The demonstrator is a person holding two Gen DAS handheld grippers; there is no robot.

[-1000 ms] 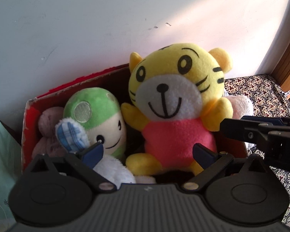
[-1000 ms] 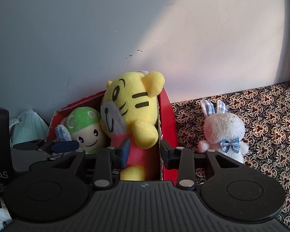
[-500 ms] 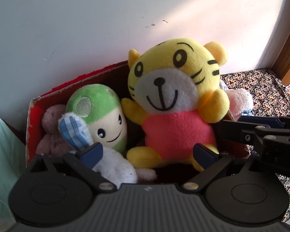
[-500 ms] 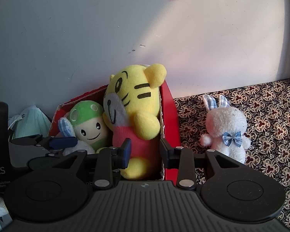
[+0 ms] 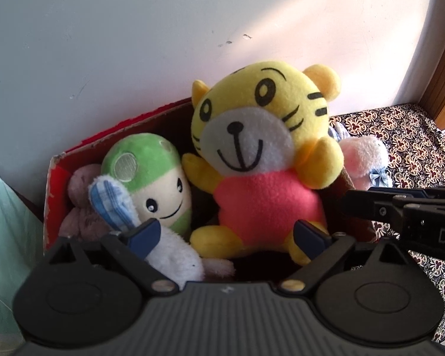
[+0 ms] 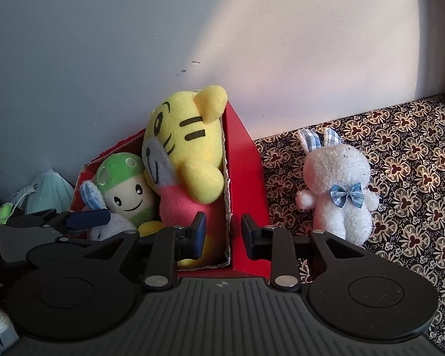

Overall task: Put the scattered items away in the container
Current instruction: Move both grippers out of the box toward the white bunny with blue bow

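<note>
jaws closing astride box wall (image 6: 242, 163)

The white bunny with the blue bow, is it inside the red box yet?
No, the white bunny stands on the patterned cloth, outside the red box and apart from its wall.

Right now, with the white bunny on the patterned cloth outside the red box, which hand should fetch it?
Right. The white bunny stands just right of the right tongs, beside the red box. The left tongs sit open over the yellow tiger, with the box wall between them and the bunny.
</note>
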